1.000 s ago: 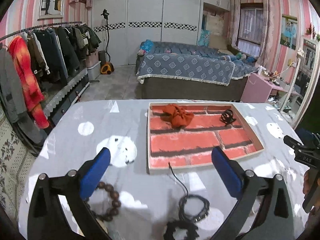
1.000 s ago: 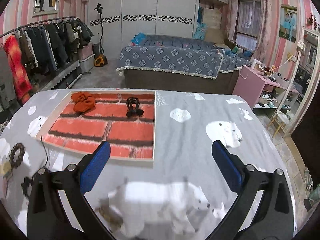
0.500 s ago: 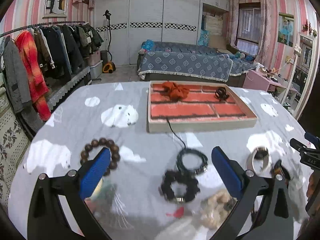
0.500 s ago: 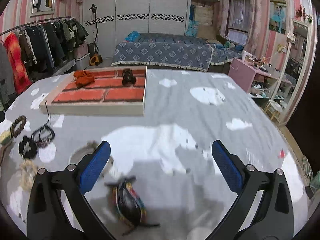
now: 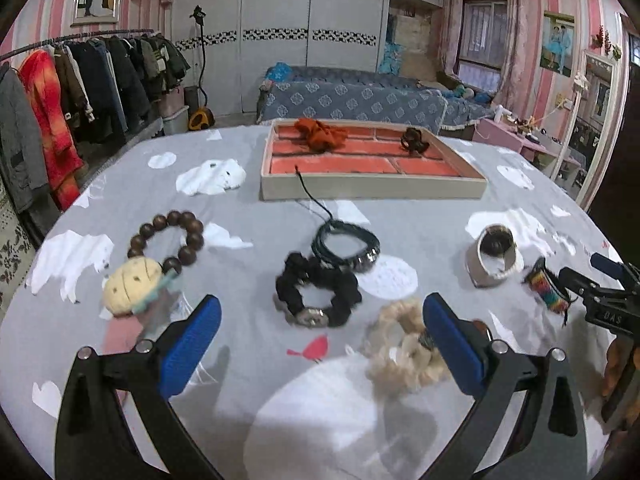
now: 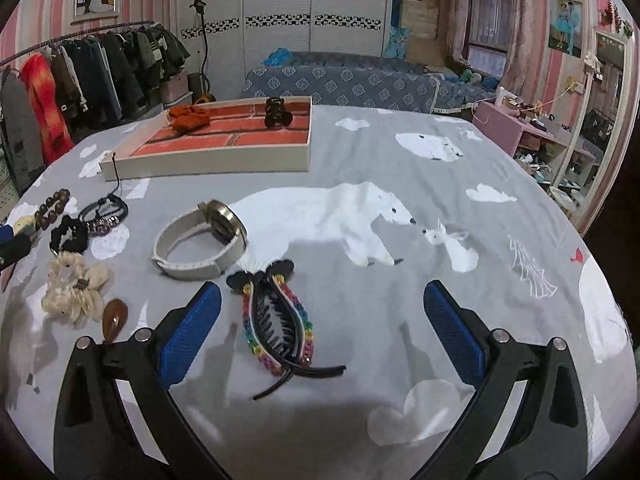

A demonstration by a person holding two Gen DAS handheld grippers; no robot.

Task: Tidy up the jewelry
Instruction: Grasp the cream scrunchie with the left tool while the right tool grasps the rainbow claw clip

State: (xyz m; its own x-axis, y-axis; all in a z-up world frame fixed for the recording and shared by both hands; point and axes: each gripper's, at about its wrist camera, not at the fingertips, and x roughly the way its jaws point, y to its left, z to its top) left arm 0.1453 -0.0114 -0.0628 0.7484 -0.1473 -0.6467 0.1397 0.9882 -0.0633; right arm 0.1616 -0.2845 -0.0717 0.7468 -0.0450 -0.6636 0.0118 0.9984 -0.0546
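A brick-patterned tray (image 5: 372, 191) (image 6: 208, 162) at the table's far side holds an orange scrunchie (image 5: 320, 134) and a dark claw clip (image 5: 414, 141). In front of it lie a wooden bead bracelet (image 5: 166, 236), a black cord bracelet (image 5: 346, 246), a black scrunchie (image 5: 316, 294), a cream scrunchie (image 5: 404, 354) and a white watch (image 6: 200, 246). My left gripper (image 5: 320, 344) is open just behind the black scrunchie. My right gripper (image 6: 320, 328) is open with a rainbow claw clip (image 6: 278, 328) lying between its fingers, untouched.
A cream plush piece (image 5: 132, 286) lies by the beads and a small amber clip (image 6: 114, 318) by the cream scrunchie. The right side of the grey bear-print tablecloth (image 6: 460, 184) is bare. A clothes rack (image 5: 60, 92) stands left, a bed (image 5: 360, 100) beyond.
Both grippers have pulled back from the tray and dropped low toward the near table edge. The loose jewelry now lies right in front of them, and the rainbow clip sits between the right fingers.
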